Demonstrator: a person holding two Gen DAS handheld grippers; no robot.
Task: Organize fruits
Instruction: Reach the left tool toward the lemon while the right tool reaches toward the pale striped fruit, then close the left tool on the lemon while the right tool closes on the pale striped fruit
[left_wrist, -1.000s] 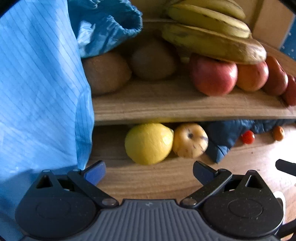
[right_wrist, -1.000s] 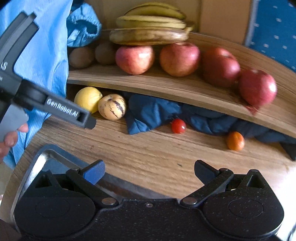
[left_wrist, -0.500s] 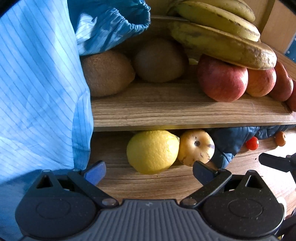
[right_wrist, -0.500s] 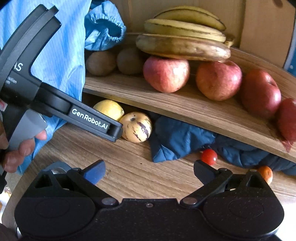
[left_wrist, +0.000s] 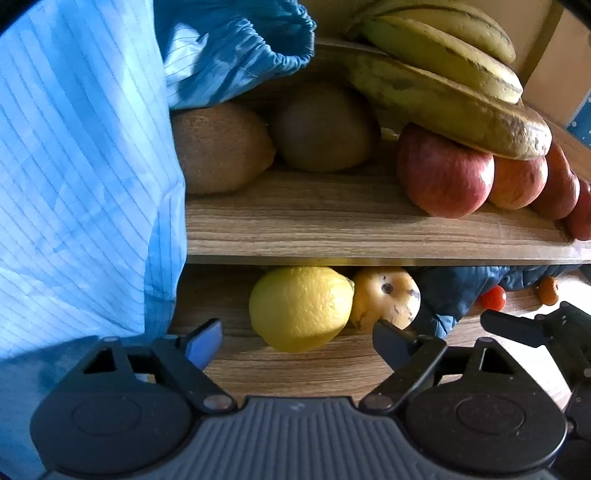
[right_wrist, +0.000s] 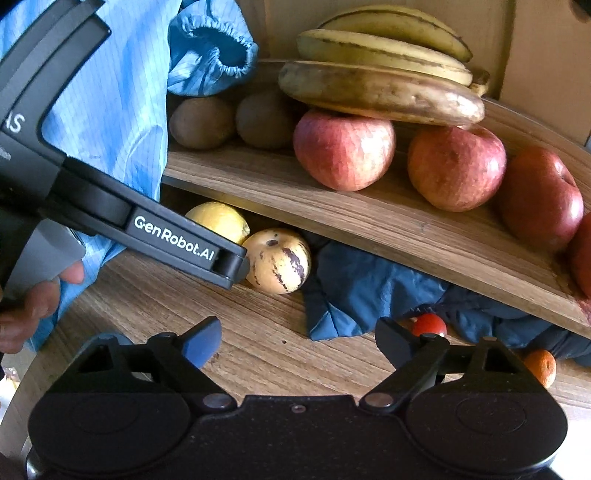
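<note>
left gripper (left_wrist: 295, 332): jaws wide, holding nothing, just in front of the lemon (left_wrist: 301, 308)
right gripper (right_wrist: 295, 332): jaws wide, empty, near the lemon
lemon: under the wooden shelf (left_wrist: 369, 229), touching a yellow speckled fruit (left_wrist: 386, 299) beside it
above the lemon: kiwis (left_wrist: 221, 147), apples (left_wrist: 443, 173), bananas (left_wrist: 443, 96) on the shelf

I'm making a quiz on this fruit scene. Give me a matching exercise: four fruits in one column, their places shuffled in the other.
1. bananas
2. kiwis
3. lemon
4. small tomato

A. under the shelf, between the open left tongs
B. on the table at the dark blue cloth's edge
C. atop the apples
D. left end of the shelf, by the light blue sleeve

Pairs: 1-C, 2-D, 3-A, 4-B
</note>
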